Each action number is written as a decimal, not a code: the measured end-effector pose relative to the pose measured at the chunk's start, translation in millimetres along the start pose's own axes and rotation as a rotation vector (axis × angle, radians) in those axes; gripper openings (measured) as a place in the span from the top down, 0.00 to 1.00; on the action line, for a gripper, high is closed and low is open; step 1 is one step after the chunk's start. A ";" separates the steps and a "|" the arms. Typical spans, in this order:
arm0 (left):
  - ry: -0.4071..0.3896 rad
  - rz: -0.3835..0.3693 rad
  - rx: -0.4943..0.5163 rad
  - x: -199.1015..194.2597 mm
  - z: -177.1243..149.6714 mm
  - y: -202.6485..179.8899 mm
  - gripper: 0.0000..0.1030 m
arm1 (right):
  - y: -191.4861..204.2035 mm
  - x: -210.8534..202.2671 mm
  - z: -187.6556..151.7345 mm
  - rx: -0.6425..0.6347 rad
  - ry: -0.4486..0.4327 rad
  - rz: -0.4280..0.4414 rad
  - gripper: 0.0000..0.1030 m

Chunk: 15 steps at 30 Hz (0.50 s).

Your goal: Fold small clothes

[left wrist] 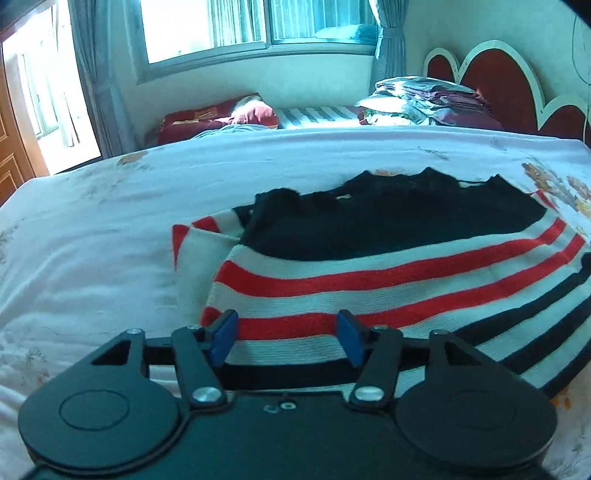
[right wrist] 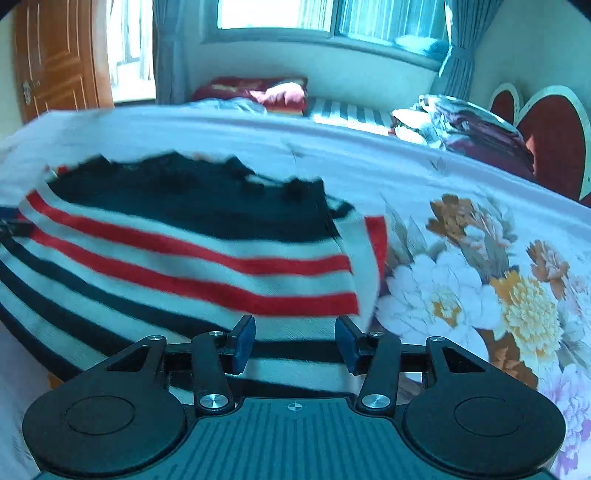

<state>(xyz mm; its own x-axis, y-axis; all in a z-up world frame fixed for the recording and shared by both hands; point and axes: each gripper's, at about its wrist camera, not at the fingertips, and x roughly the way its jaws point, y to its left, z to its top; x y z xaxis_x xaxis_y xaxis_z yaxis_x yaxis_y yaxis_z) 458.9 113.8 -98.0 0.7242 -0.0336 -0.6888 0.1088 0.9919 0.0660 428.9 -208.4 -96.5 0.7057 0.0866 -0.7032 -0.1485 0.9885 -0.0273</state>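
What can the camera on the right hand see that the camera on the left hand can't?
Only the right wrist view shows the wooden door and the big printed flowers on the bed sheet, beside the garment's right edge. Only the left wrist view shows the garment's left edge, with bare pale sheet to its left. Both show the striped sweater lying on the bed, the window, a stack of folded bedding by the red headboard, and a pair of tongs, left and right, each open over the near hem.

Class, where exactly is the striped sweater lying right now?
The striped sweater lies flat on the floral bedsheet, in both wrist views just beyond the tongs, with the heart-shaped headboard far right.
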 end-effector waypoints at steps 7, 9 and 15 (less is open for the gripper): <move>0.017 -0.113 0.093 -2.0 -15.2 -76.5 0.44 | 70.1 19.7 -2.6 -0.105 0.081 0.065 0.53; 0.029 -0.099 0.111 -3.4 -21.8 -79.2 0.44 | 66.4 17.8 -8.8 -0.069 0.108 0.076 0.53; 0.010 -0.069 0.088 -21.2 -37.6 -53.8 0.43 | 57.1 -12.6 -39.2 -0.091 0.059 0.060 0.52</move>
<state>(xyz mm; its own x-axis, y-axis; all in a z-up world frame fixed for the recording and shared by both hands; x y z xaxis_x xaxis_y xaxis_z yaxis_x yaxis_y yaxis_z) 412.1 65.8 -114.1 0.7060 -0.0993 -0.7012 0.2175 0.9727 0.0813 384.4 -157.9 -117.1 0.6518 0.1349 -0.7463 -0.2529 0.9664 -0.0462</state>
